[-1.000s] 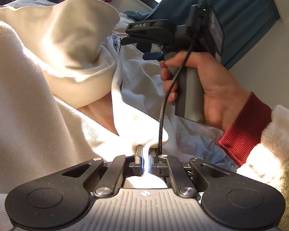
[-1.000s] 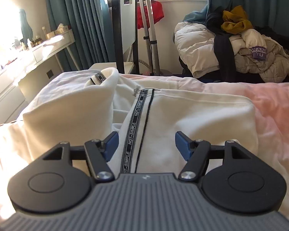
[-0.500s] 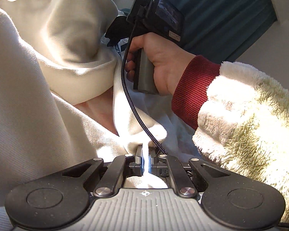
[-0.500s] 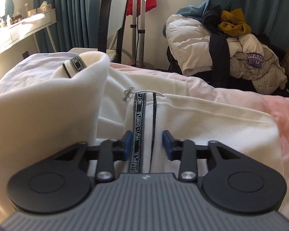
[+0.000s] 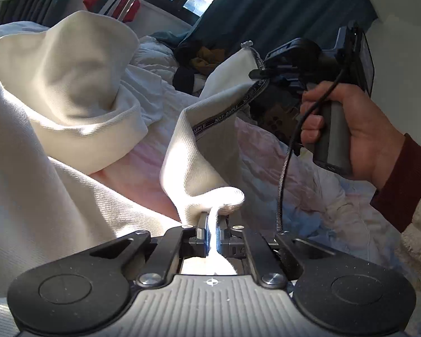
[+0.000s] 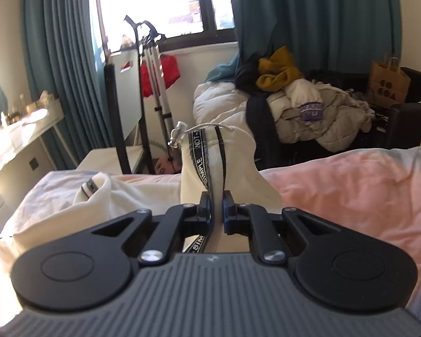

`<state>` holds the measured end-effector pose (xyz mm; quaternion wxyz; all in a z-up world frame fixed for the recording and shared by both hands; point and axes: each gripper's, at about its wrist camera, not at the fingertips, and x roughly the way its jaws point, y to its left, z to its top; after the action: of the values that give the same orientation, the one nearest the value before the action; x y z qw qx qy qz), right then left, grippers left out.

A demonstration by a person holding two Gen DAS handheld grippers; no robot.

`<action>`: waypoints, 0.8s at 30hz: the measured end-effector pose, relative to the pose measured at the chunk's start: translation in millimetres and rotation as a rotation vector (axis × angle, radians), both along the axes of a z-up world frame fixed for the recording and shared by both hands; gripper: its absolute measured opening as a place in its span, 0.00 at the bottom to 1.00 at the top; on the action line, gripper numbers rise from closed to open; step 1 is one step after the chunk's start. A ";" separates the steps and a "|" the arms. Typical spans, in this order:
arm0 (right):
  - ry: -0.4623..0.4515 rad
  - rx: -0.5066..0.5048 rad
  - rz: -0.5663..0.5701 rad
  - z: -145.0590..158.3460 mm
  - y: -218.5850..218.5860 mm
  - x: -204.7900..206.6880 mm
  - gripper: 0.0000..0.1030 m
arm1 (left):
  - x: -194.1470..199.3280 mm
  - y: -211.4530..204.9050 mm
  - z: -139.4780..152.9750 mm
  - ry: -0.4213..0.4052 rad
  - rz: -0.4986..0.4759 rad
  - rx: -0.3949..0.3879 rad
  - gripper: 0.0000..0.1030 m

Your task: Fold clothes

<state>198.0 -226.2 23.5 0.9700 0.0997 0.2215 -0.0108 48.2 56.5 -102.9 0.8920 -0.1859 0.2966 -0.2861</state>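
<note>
My left gripper (image 5: pixel 212 231) is clenched on a fold of the cream cotton sweatshirt with the black lettered tape along its zip edge (image 5: pixel 199 151), the cloth squeezed thin between the pads. My right gripper (image 6: pixel 216 210) has the taped zip edge of that same sweatshirt (image 6: pixel 224 168) between its blue pads, and its jaws are closing tight on it, so the fabric stands up in a peak above the pink and white bed sheet (image 6: pixel 350 185). From the left wrist I see my right hand (image 5: pixel 359 129) gripping the grey handle, with the taped edge stretched from the left gripper across to it. The rest of the sweatshirt, hood (image 5: pixel 78 84) included, lies heaped on the sheet to the left of the lifted edge.
</note>
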 end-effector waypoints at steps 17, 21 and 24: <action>0.004 0.545 -0.526 -108.3 -217.0 -211.0 0.11 | -38.9 -47.7 6.6 -0.117 -0.131 0.031 0.09; 0.034 0.629 -0.548 -129.1 -230.7 -213.5 0.11 | -69.4 -43.9 25.8 -0.112 -0.091 0.058 0.14; 0.057 0.676 -0.565 -139.3 -236.8 -217.2 0.11 | -101.1 -36.2 36.2 -0.095 -0.063 0.092 0.17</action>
<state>-19.1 -463.0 -115.8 0.8354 0.4676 0.2031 -0.2053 -52.9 20.3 -66.6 0.9032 -0.1218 0.2726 -0.3085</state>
